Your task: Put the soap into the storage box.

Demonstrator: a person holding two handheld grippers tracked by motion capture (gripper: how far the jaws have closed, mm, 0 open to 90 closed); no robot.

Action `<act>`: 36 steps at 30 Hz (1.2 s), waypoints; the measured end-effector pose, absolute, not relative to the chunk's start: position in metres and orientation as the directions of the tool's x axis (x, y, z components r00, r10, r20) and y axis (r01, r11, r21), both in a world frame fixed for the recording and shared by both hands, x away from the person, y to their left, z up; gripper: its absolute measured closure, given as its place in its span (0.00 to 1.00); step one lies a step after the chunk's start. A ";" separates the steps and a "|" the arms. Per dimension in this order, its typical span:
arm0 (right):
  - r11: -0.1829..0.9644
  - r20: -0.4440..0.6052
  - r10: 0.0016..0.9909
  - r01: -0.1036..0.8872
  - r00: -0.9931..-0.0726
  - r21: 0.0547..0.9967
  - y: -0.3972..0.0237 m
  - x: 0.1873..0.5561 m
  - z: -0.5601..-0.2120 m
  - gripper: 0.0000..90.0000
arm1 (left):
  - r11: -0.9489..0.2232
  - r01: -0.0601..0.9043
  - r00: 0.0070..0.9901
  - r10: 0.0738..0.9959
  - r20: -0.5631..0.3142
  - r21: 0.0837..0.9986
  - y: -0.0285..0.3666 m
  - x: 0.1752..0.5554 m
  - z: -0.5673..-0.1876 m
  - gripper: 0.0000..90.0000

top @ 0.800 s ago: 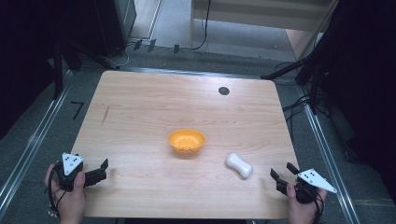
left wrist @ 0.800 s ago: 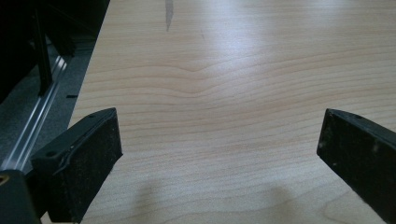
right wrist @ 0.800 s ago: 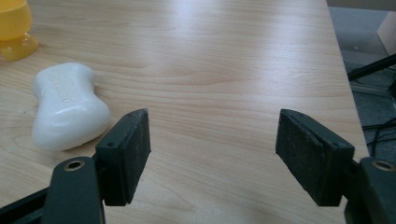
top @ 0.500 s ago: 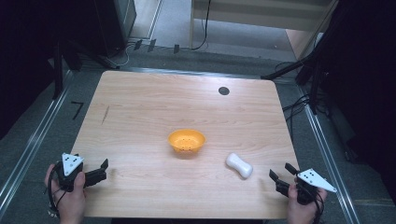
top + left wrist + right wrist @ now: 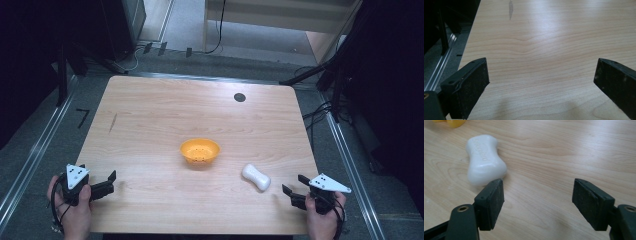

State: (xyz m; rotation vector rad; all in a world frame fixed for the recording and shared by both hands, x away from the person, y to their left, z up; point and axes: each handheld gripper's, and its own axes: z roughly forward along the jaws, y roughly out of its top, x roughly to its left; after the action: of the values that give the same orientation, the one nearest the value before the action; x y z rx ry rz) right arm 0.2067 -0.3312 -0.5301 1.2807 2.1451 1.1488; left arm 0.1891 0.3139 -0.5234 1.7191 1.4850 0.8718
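Orange bowl point(image 5: 200, 151) mid-table point(image 5: 150, 110)

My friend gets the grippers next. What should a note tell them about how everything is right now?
Left gripper: open, holding nothing, at the table's near left corner.
Right gripper: open, holding nothing, at the near right corner, close to the white soap but not touching it.
Orange bowl: mid-table, to the left of the soap.
Done: nothing picked up yet.
Left: probably grip the soap; the bowl looks like its likely place.
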 end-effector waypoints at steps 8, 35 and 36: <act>0.293 0.087 0.846 0.595 -0.526 0.748 -0.330 0.213 -0.523 0.28 | -0.144 0.515 0.160 0.985 0.070 0.845 0.310 0.190 -0.524 0.00; 0.539 0.009 0.776 0.671 -0.630 0.509 -0.284 0.243 -0.495 0.21 | -0.129 0.520 0.165 0.985 0.048 0.845 0.312 0.190 -0.523 0.00; 0.539 0.009 0.776 0.671 -0.630 0.509 -0.284 0.243 -0.495 0.21 | -0.129 0.520 0.165 0.985 0.048 0.845 0.312 0.190 -0.523 0.00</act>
State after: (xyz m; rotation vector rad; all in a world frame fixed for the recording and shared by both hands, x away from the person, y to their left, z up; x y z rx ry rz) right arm 0.2435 -0.2843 -0.4954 1.2220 2.5590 0.7052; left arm 0.1904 0.3123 -0.5233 1.7467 1.4386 0.8477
